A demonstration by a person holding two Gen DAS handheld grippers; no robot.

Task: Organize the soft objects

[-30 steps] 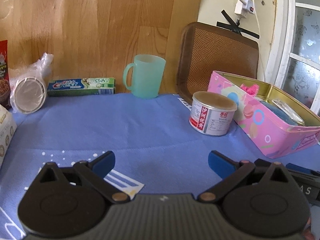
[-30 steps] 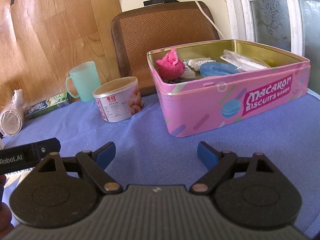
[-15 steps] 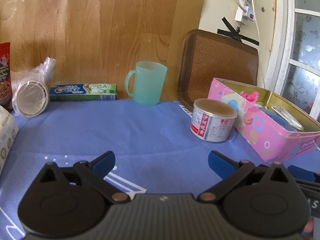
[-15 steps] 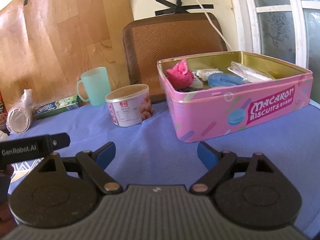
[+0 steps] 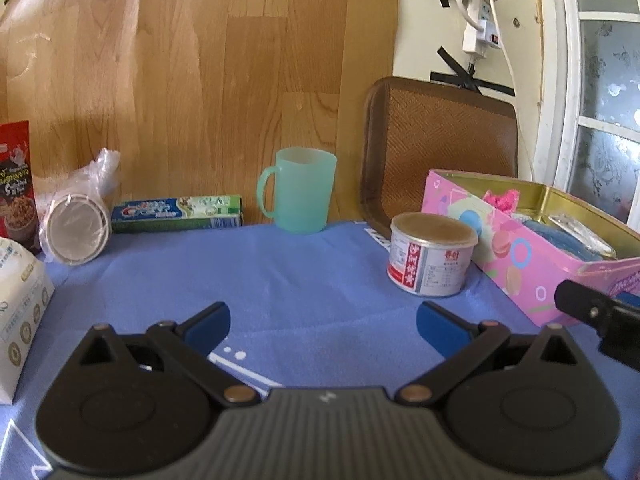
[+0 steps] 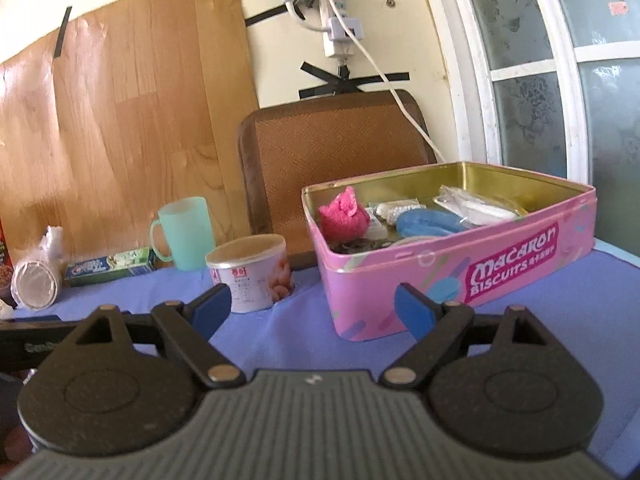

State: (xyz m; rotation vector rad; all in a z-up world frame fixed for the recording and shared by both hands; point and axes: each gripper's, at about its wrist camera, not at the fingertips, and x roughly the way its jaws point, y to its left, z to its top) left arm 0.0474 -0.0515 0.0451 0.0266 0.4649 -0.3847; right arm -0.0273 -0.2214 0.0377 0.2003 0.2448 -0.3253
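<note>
A pink biscuit tin stands open on the blue cloth, right of centre. Inside lie a pink fluffy soft thing, a blue soft thing and clear wrapped packets. The tin also shows at the right of the left wrist view, with the pink thing peeking over its rim. My right gripper is open and empty, in front of the tin's near left corner. My left gripper is open and empty above bare cloth.
A small tin can stands just left of the biscuit tin. A green mug, a toothpaste box and a bagged stack of cups line the back wall. A brown tray leans there. A white packet lies far left.
Both grippers have pulled back and tilted upward, so the tin, can and mug sit lower and farther in view. Both stay open and empty. Nothing on the table moved.
</note>
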